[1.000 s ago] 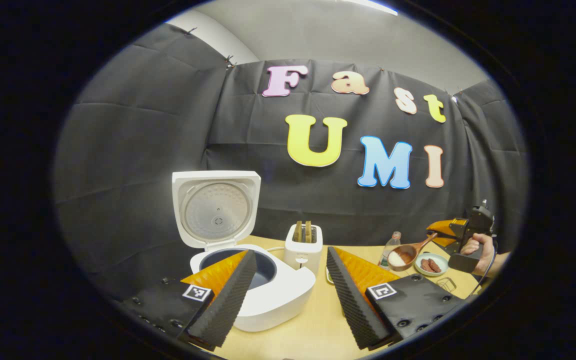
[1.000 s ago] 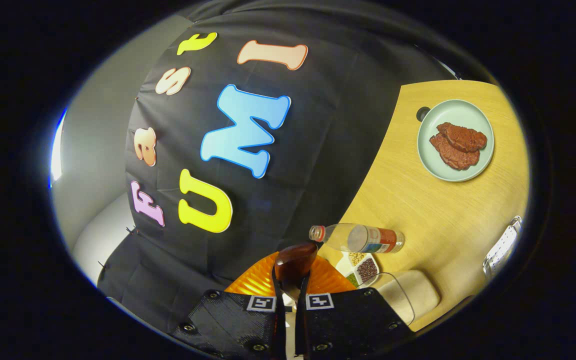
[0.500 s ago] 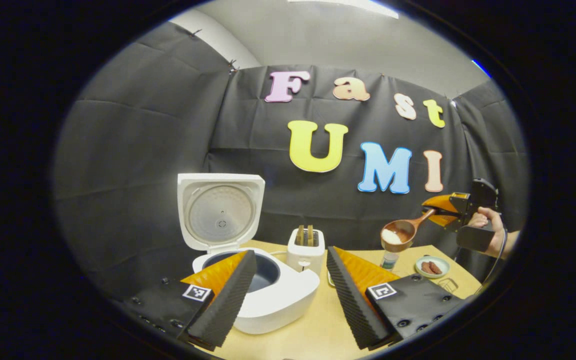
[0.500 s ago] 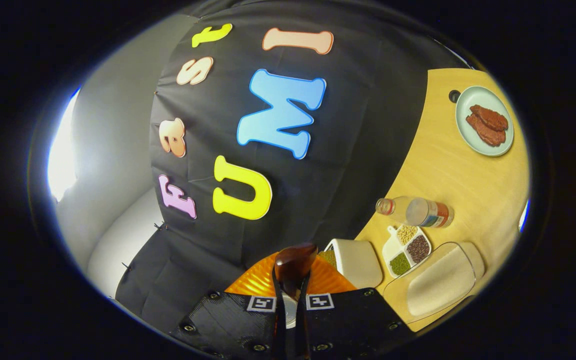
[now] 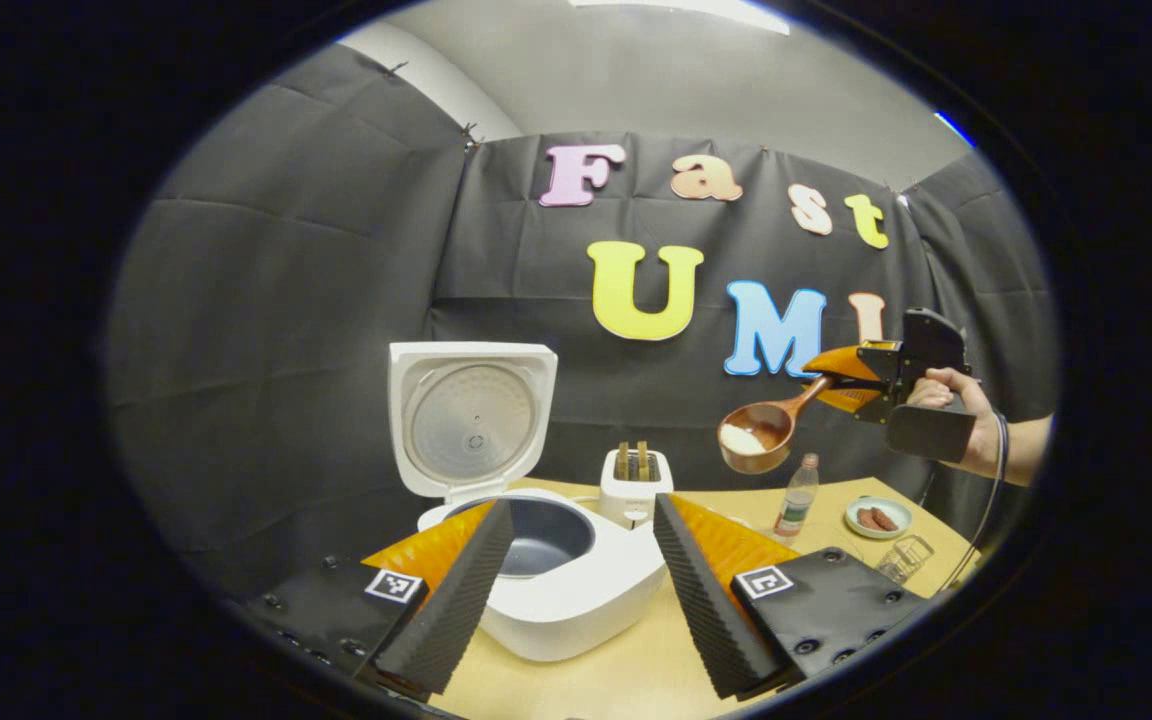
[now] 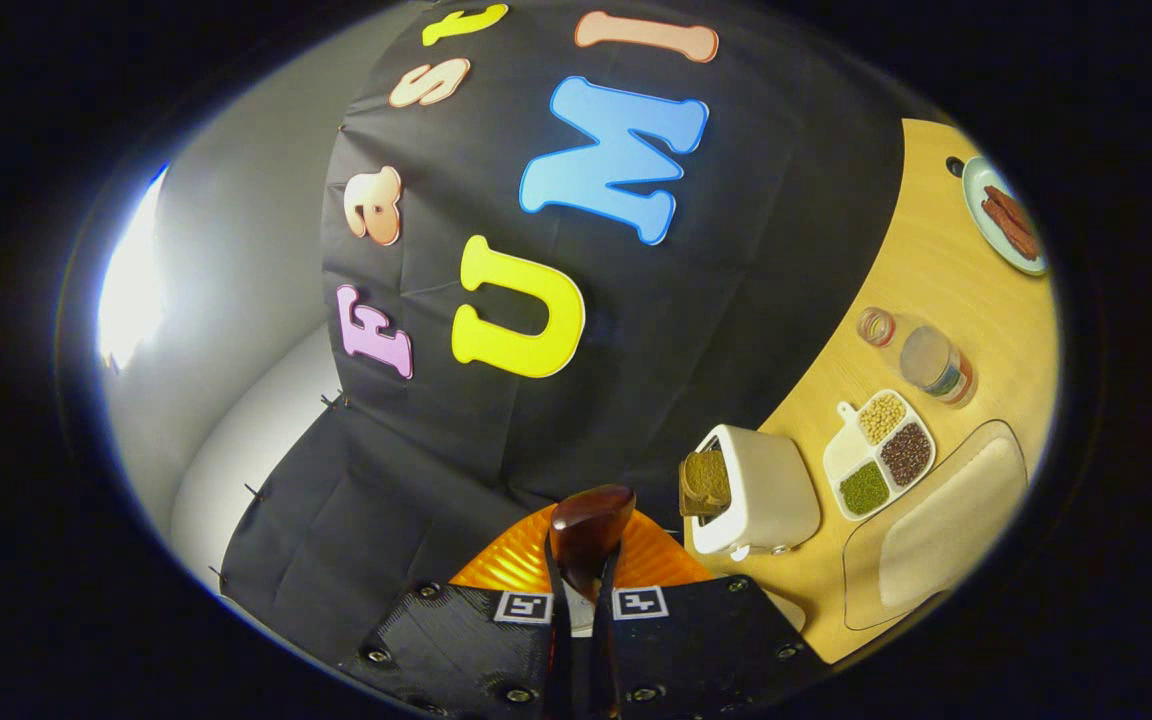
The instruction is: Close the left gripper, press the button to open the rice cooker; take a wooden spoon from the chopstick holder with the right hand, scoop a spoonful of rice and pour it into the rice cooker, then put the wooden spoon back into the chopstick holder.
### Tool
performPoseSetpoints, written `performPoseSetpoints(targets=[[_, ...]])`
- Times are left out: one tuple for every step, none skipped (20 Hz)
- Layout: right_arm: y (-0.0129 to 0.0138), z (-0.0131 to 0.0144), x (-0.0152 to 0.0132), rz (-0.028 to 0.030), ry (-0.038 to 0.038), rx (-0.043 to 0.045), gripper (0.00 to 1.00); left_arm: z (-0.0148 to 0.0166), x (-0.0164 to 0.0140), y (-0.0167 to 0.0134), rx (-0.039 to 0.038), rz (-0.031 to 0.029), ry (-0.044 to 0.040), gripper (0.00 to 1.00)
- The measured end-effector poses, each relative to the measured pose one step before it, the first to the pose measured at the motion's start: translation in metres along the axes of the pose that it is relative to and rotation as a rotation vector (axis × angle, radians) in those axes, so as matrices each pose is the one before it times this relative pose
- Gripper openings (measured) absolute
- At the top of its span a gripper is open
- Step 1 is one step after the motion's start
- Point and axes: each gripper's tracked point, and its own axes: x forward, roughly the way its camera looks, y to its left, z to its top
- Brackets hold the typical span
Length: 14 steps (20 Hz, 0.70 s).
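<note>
In the left gripper view, the left tool (image 5: 584, 590) sits nearest, its two fingers spread wide apart with nothing between them, low over the pale wooden desk (image 5: 626, 680). Just beyond its fingers stands the white rice cooker (image 5: 576, 590) with its lid (image 5: 471, 418) swung fully upright, so the ribbed metal inner face shows and the dark inner pot (image 5: 541, 535) lies open. Behind the cooker stands a small white toaster (image 5: 636, 486) with two brown slices in its slots. To the right of the toaster are a clear plastic bottle (image 5: 796, 497) with a red cap, then a pale green plate (image 5: 877, 518) bearing brown pieces of food, and nearer the desk's edge a small clear glass (image 5: 904, 557).

High above that side of the desk, well apart from the cooker, the right tool (image 5: 826, 378) is carried by a hand (image 5: 966, 425). Its fingers are pressed together on the handle of a brown wooden spoon (image 5: 761, 435), whose bowl holds a small heap of white rice (image 5: 742, 437) and hangs above the bottle.

In the right gripper view, the spoon's dark rounded back (image 6: 591, 525) rises from between the right tool's closed fingers (image 6: 546, 620). Beyond it lie the toaster (image 6: 751, 490), a white divided dish (image 6: 878, 455) of beans and grains, a clear lidded container (image 6: 936, 520), the bottle (image 6: 921, 355) and the plate (image 6: 1008, 215).
</note>
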Motion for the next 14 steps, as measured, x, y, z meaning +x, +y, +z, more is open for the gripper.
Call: performPoseSetpoints(targets=[[0.00156,-0.00582,0.00654,0.00171,0.00685,-0.00097,0.07,-0.00077,-0.00392,0.00439,-0.00276,0.00077,0.00294,0.96],[0.00180,-0.00627,0.00723,0.00372,0.00890,0.00274,0.07,-0.00038,-0.00288,0.00291,-0.00102,0.00118,0.00200,0.96],[0.00362,-0.00659,0.00989,0.00817,0.00943,0.01126,0.07,-0.00028,-0.00276,0.00425,-0.00108,0.00241,0.00106,0.96],[0.00212,-0.00624,0.00804,0.00859,0.01013,0.00839,0.07,-0.00095,-0.00214,0.00497,-0.00649,0.00869,0.00549,0.96],[0.00116,-0.00710,0.00765,0.00659,0.01193,0.01164,0.07,-0.00238,-0.00128,0.00493,-0.01926,0.01511,0.00801,0.96],[0.00009,-0.00684,0.00941,-0.00024,0.01564,0.00697,0.07,-0.00006,-0.00115,0.00083,-0.01720,0.00260,-0.00346,0.96],[0.00005,-0.00766,0.00902,-0.00388,0.01607,0.00205,0.07,0.00056,-0.00185,0.00025,-0.00840,0.00173,-0.00669,0.98],[-0.00249,-0.00667,0.00818,-0.00466,0.01330,-0.00228,0.07,-0.00178,-0.00122,0.00001,-0.00693,-0.00430,-0.00264,0.96],[-0.00049,-0.00606,0.00999,-0.00255,0.01305,-0.00582,0.07,-0.00161,-0.00095,0.00057,-0.00761,-0.00115,0.00329,0.96],[0.00050,-0.00716,0.00885,-0.00521,0.01244,-0.00759,0.07,-0.00026,0.00084,0.00004,-0.00184,-0.00235,0.00175,0.96],[0.00192,-0.00585,0.00933,-0.00821,0.01127,-0.01564,0.07,-0.00075,-0.00042,-0.00233,0.00016,-0.01021,0.00096,0.96],[0.00004,-0.00547,0.00870,-0.00960,0.01068,-0.02206,0.07,-0.00099,0.00078,0.00084,0.00351,-0.00255,0.00316,0.96],[-0.00154,-0.00465,0.00859,-0.01134,0.01084,-0.03083,0.07,-0.00215,0.00058,0.00122,0.00365,-0.00177,0.00367,0.96],[-0.00165,-0.00699,0.00877,-0.01244,0.01226,-0.03032,0.07,-0.00244,0.00098,0.00032,0.00350,-0.00552,0.00312,0.98]])
